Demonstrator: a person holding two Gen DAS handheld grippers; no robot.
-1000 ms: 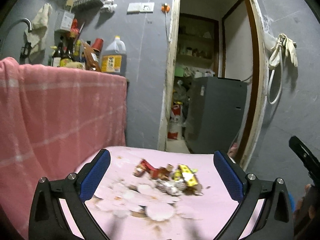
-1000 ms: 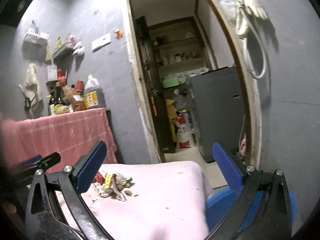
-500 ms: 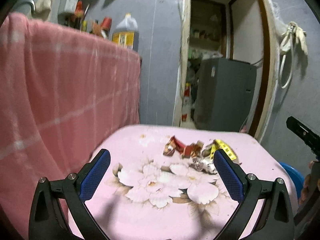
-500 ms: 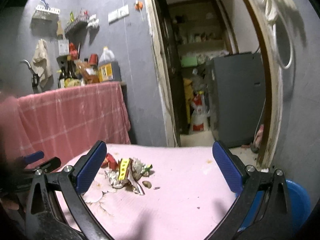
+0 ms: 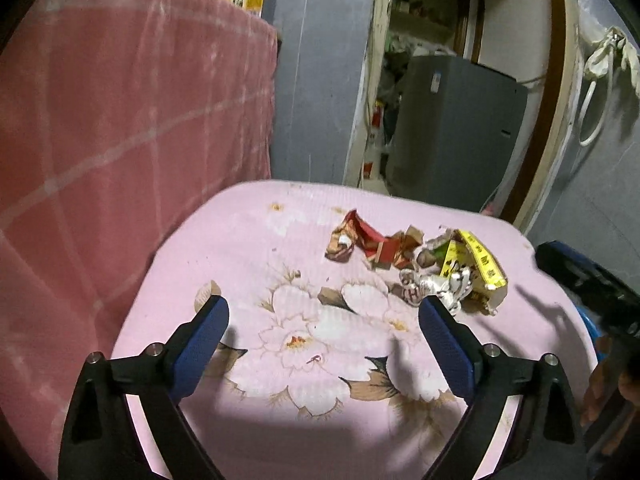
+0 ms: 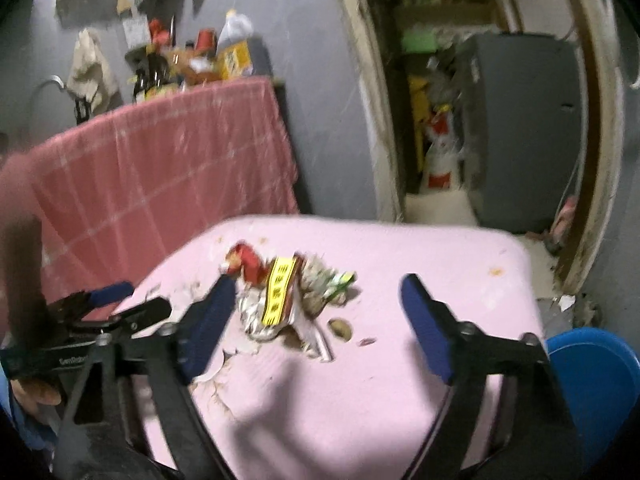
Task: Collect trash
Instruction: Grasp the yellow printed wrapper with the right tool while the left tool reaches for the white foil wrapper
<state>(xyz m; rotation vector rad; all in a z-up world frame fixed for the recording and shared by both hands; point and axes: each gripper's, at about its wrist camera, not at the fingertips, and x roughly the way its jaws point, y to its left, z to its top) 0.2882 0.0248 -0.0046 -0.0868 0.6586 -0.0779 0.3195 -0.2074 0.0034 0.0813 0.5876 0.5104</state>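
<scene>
A small pile of trash lies on the pink floral table [image 5: 248,248]: a red wrapper [image 5: 370,240], a yellow wrapper [image 5: 480,260] and crumpled silver foil [image 5: 436,284]. My left gripper [image 5: 323,308] hovers over the printed flowers with its jaws closing and nothing between them; the pile sits just beyond its right finger. In the right wrist view the trash pile [image 6: 288,292] shows ahead between the fingers of my right gripper [image 6: 318,286], close to the left one. Those jaws are closing too, and the pads do not touch the trash. The left gripper [image 6: 136,300] appears at that view's left edge.
A blue bin [image 6: 592,380] stands low beside the table's right side. A counter draped in pink checked cloth [image 5: 120,120] with bottles [image 6: 236,52] on top stands left of the table. Behind the table is a grey wall and a doorway with a grey cabinet [image 5: 452,132].
Both grippers have tilted down and come closer to the table, so the trash pile looms larger. Both pairs of fingers stand narrower than before, the right pair more so.
</scene>
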